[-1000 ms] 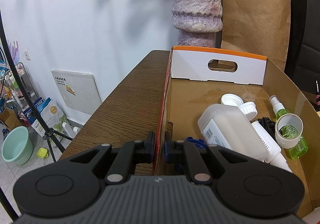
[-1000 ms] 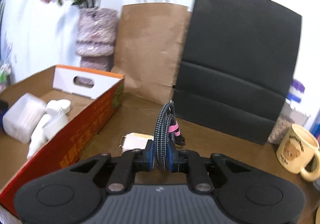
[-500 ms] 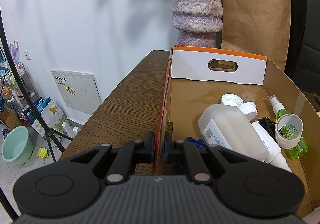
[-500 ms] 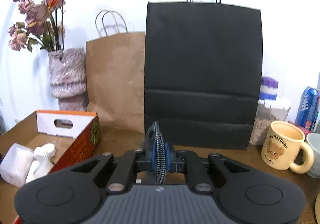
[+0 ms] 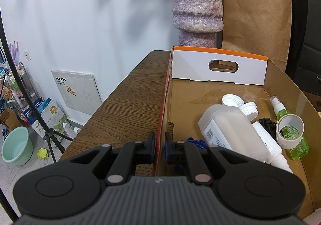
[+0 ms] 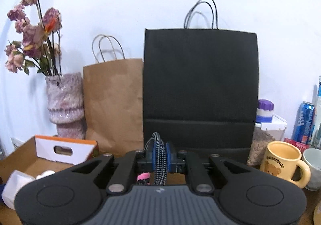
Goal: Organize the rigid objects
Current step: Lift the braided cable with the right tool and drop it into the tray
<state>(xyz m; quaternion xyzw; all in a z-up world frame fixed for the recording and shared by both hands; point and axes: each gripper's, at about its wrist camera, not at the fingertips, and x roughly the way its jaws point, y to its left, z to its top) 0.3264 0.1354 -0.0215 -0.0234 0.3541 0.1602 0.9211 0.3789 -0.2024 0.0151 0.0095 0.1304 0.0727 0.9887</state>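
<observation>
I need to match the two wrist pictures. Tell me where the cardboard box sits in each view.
Left wrist: the cardboard box fills the right half, its near wall pinched in the left hand-held gripper.
Right wrist: the box sits at lower left.
Shared landmark: the purple vase behind the box.

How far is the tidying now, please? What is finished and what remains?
Done: white bottle, green spray bottle and tape roll lie in the cardboard box. In hand: right gripper grips a braided cable; left gripper clamps the box wall. Left: putting the cable in.
</observation>
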